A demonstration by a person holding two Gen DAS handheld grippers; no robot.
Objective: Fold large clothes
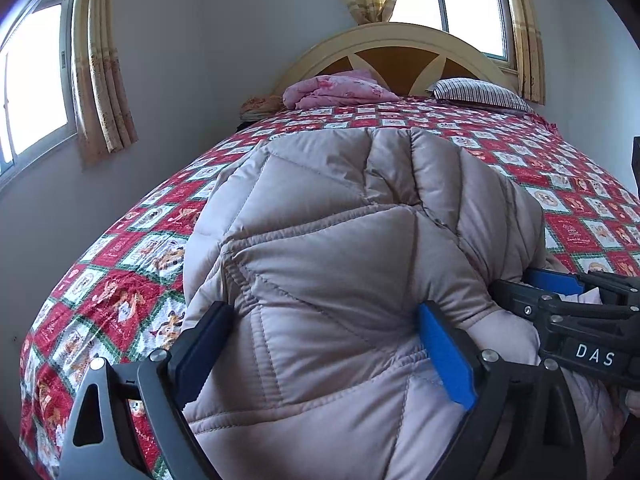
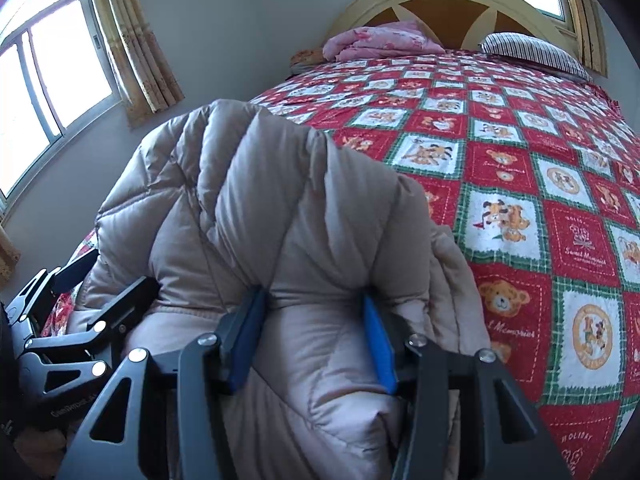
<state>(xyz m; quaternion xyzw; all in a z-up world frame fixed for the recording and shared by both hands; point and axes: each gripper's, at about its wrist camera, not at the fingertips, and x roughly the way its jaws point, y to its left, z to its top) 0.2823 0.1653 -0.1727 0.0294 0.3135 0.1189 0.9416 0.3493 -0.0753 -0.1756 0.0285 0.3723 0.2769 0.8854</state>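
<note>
A puffy beige quilted jacket (image 1: 332,208) lies bunched at the near end of the bed, folded over itself. My left gripper (image 1: 324,308) straddles a thick bulge of it with its jaws wide; the blue pads (image 1: 444,344) lie along the fabric without squeezing it. In the right wrist view, my right gripper (image 2: 313,294) pinches a narrower fold of the jacket (image 2: 280,200) between its blue pads. The right gripper (image 1: 560,292) also shows at the right edge of the left wrist view, and the left gripper (image 2: 92,288) at the lower left of the right wrist view.
The bed carries a red patchwork cover (image 1: 120,280) with bear pictures. A folded pink blanket (image 1: 340,90) and a striped pillow (image 1: 480,94) lie by the arched headboard (image 1: 400,48). Curtained windows (image 1: 36,80) flank the bed. The cover (image 2: 540,200) stretches bare right of the jacket.
</note>
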